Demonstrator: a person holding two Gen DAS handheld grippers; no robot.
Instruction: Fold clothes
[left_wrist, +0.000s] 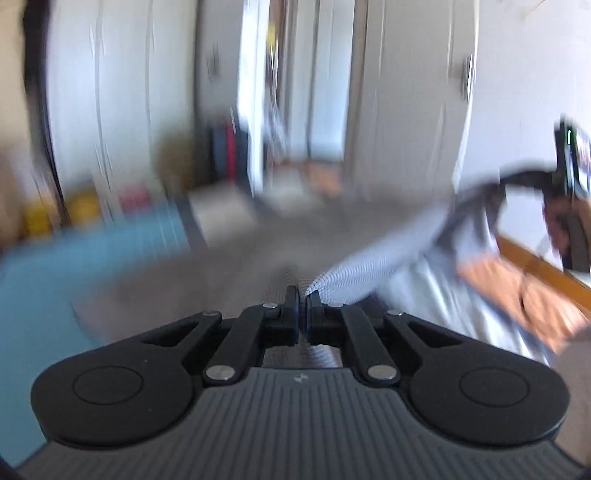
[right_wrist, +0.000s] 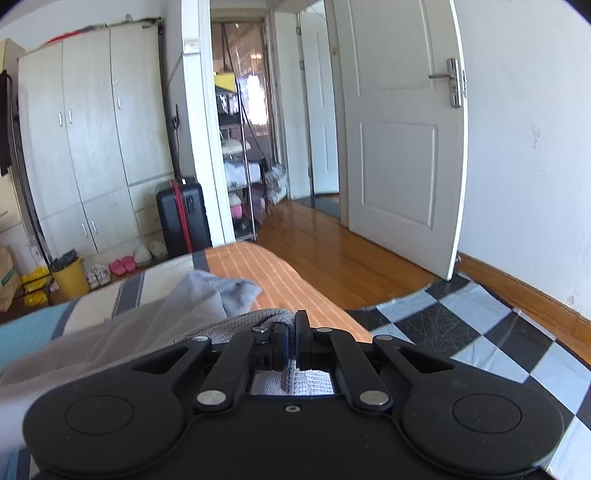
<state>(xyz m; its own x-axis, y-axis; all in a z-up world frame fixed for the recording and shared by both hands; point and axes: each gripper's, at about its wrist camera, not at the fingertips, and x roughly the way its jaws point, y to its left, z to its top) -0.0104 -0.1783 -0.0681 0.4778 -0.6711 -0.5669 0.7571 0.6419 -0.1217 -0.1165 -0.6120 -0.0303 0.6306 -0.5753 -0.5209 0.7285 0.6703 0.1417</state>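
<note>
Fabric is pinched in both sets of jaws: the left gripper (left_wrist: 305, 295) and the right gripper (right_wrist: 292, 334) hold the grey garment (left_wrist: 376, 254) stretched above the bed (right_wrist: 243, 266) — seemingly mid-fold. Next, keeping the edges level matters.

Left wrist view is heavily motion-blurred: room, bed (left_wrist: 92, 258) and hand (left_wrist: 517, 295) lack detail. Right view: gripper body hides the garment (right_wrist: 207, 302) beneath it; garment's type cannot be told. Mat (right_wrist: 480, 332) cut off at right edge.
</note>
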